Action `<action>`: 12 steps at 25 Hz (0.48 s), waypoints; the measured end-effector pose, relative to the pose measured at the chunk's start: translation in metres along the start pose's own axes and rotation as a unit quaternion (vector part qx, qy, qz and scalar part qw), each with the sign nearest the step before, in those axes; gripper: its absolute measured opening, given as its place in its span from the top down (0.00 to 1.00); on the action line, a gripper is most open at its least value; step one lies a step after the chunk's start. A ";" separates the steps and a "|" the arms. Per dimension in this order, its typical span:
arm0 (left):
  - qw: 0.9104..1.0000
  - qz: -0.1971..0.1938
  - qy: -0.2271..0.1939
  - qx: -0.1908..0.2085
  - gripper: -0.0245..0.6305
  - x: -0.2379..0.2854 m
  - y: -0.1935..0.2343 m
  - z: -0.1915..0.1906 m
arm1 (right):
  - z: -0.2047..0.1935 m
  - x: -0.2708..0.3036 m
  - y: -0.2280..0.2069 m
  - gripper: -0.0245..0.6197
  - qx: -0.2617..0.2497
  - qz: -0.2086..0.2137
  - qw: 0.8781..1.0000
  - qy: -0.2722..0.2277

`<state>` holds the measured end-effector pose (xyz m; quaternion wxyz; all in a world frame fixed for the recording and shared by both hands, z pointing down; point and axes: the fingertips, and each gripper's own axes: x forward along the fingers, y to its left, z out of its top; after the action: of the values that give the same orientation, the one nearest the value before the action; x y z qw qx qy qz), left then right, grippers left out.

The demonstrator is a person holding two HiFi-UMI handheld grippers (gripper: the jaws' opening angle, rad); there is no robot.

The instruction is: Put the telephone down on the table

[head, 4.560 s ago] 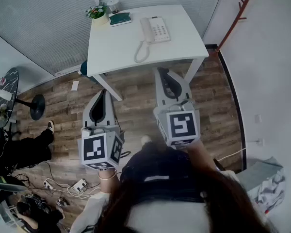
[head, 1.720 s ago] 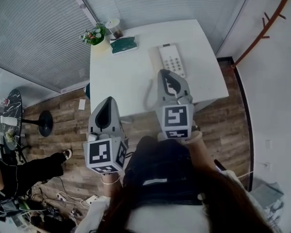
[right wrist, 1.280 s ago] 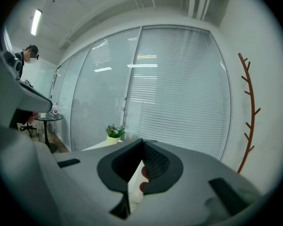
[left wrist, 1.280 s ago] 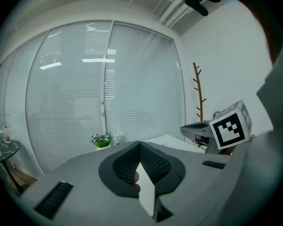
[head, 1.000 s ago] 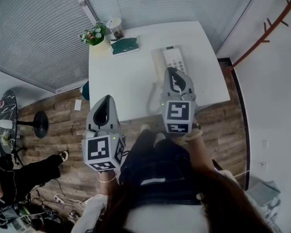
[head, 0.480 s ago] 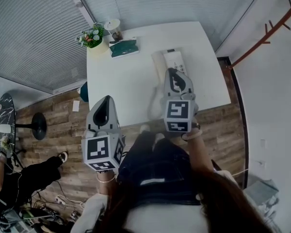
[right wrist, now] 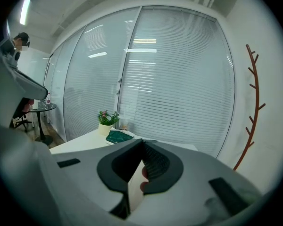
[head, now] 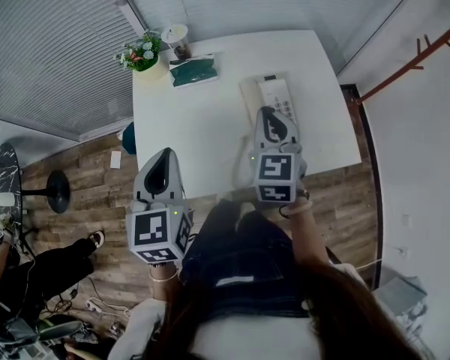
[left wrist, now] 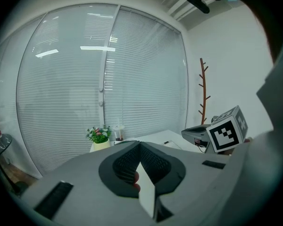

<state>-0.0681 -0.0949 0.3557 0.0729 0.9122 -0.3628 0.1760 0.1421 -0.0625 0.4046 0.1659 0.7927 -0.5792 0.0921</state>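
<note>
A white telephone (head: 277, 92) with a keypad lies on the white table (head: 202, 126), right of the middle, with its handset on the base. My right gripper (head: 272, 112) hovers over the phone's near end and hides part of it; its jaws are shut with nothing between them. The right gripper (right wrist: 142, 143) points over the table toward the window blinds. My left gripper (head: 163, 153) hangs at the table's near left corner, also shut and empty. In its own view the left gripper (left wrist: 139, 146) shows its closed jaws, with the right gripper's marker cube (left wrist: 227, 133) beside it.
A potted plant (head: 141, 53), a cup (head: 176, 35) and a green box (head: 193, 70) stand at the table's far left. A red-brown coat rack (head: 427, 51) stands by the right wall. A round black side table (head: 4, 175) and a seated person's legs (head: 37, 265) are on the left.
The person has walked up to the table; both grippers went from over the wooden floor to over the table's near side. In the last second almost nothing moves. Both jaws stay shut.
</note>
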 end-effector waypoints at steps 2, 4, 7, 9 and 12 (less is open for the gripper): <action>1.000 -0.002 0.001 0.001 0.96 0.005 0.001 0.000 | -0.005 0.005 0.000 0.96 -0.001 -0.001 1.000 0.008; 1.000 -0.005 0.005 0.000 0.96 0.010 0.002 -0.001 | -0.009 0.010 -0.001 0.96 -0.002 -0.002 1.000 0.015; 1.000 -0.006 0.015 -0.001 0.96 0.017 0.005 -0.005 | -0.015 0.018 0.000 0.94 -0.003 0.000 1.000 0.025; 1.000 -0.007 0.019 -0.002 0.96 0.021 0.006 -0.006 | -0.018 0.022 0.000 0.93 -0.003 0.002 1.000 0.031; 1.000 -0.009 0.022 0.001 0.96 0.027 0.007 -0.006 | -0.023 0.029 -0.001 0.93 -0.002 0.003 0.999 0.037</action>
<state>-0.0560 -0.1156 0.3716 0.0818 0.9114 -0.3529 0.1953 0.1531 -0.0795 0.4357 0.1881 0.7867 -0.5753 0.1209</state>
